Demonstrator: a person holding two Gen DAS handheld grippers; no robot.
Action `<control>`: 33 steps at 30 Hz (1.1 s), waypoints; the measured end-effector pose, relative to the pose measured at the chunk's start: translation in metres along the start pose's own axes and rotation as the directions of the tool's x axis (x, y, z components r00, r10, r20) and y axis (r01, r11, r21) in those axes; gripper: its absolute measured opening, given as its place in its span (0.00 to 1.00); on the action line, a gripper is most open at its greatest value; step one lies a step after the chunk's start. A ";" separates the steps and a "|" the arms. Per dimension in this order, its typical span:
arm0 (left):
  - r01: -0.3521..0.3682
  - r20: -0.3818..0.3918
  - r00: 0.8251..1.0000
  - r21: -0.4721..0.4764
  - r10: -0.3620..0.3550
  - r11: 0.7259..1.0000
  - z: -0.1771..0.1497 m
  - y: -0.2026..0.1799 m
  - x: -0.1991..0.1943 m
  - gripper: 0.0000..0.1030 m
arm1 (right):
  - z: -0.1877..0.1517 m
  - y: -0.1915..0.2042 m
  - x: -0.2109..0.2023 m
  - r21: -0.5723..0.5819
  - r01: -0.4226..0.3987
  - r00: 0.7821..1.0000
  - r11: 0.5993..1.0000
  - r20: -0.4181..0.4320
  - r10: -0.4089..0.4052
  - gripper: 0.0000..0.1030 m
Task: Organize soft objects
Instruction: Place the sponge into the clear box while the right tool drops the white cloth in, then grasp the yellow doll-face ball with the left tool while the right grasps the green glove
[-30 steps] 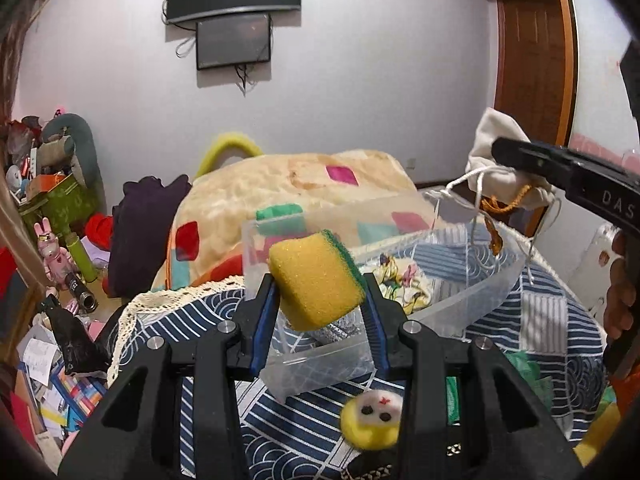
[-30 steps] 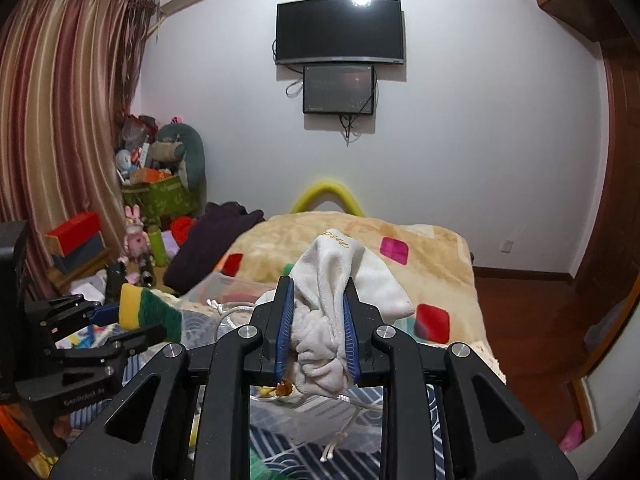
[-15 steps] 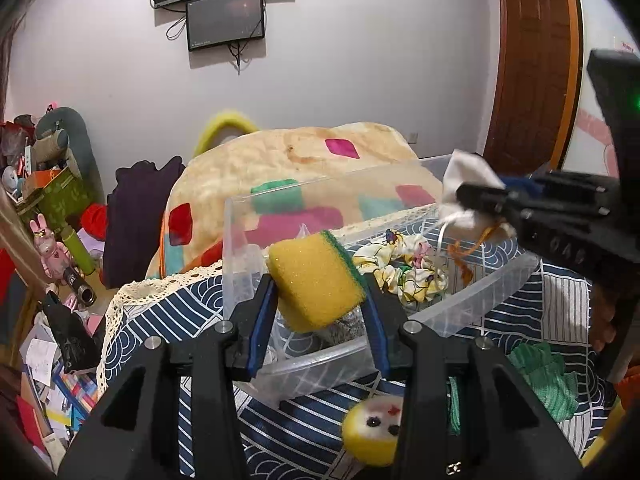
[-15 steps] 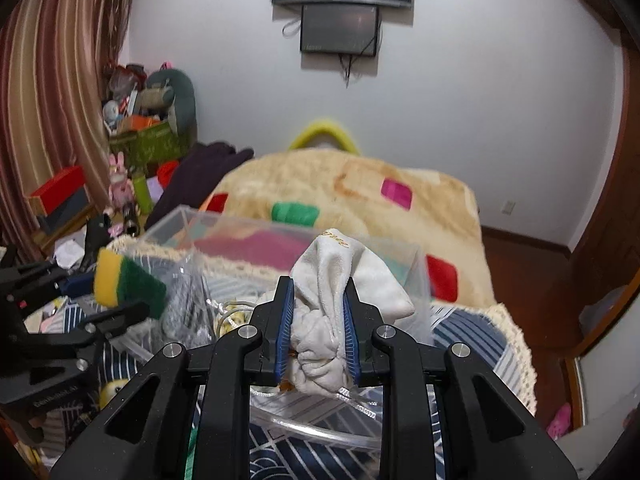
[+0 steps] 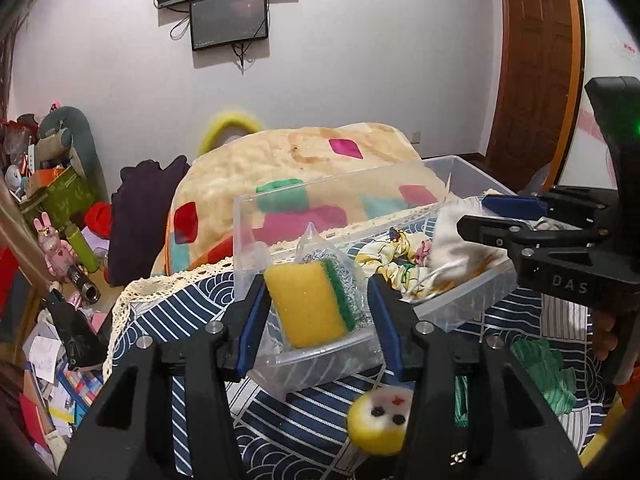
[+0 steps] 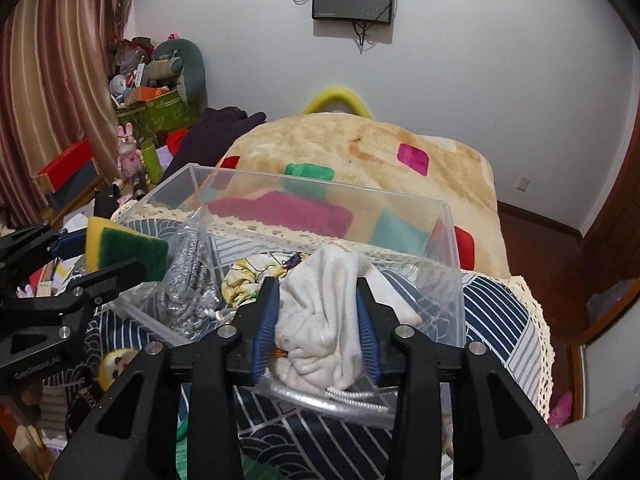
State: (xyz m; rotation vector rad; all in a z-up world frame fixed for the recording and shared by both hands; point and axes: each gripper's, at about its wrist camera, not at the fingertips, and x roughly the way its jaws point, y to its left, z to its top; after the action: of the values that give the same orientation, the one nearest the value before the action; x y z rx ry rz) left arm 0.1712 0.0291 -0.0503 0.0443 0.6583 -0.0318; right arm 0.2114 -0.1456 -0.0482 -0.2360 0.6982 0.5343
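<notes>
A clear plastic bin point(image 5: 340, 196) point(image 6: 320, 196) stands on the blue patterned cloth. My left gripper point(image 5: 318, 300) is open over the bin's left end; the yellow and green sponge point(image 5: 310, 300) point(image 6: 124, 248) sits between its jaws, free of the pads. My right gripper point(image 6: 318, 316) is open over the bin's right end, with a white cloth pouch point(image 6: 320, 320) point(image 5: 460, 244) loose between its jaws. A floral scrunchie point(image 5: 396, 260) and a bagged grey scrubber point(image 6: 188, 280) lie in the bin.
A yellow plush ball with a face point(image 5: 378, 416) and a green cloth point(image 5: 548, 372) lie on the cloth in front of the bin. A blanket-covered bed point(image 6: 360, 168) rises behind. Clutter and toys point(image 5: 60, 208) fill the floor at left.
Both grippers came down to the bin. Both jaws have opened, so the sponge and the white pouch are let go inside it.
</notes>
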 end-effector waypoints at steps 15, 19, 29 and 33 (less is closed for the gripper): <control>0.015 0.107 0.994 -0.022 -0.012 1.000 0.006 0.001 -0.051 0.73 | 0.007 0.007 -0.057 0.001 -0.010 0.987 1.000 0.163 0.010 0.62; 0.012 0.116 0.993 -0.018 -0.010 1.000 0.001 0.000 -0.059 0.75 | 0.000 0.012 -0.071 -0.016 -0.008 0.981 1.000 0.196 0.011 0.67; 0.038 0.088 0.996 -0.055 -0.033 0.998 -0.025 -0.001 -0.059 0.78 | -0.031 0.016 -0.060 -0.022 -0.023 0.990 1.000 0.140 0.025 0.68; 0.035 0.057 0.998 -0.055 -0.032 0.998 -0.039 -0.004 -0.055 0.78 | -0.046 0.016 -0.052 -0.004 -0.040 0.994 0.999 0.099 0.040 0.68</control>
State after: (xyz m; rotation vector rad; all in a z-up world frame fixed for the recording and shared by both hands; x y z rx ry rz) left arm 0.1043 0.0282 -0.0474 -0.0215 0.6037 -0.0470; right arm 0.1445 -0.1699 -0.0485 -0.1968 0.6067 0.5810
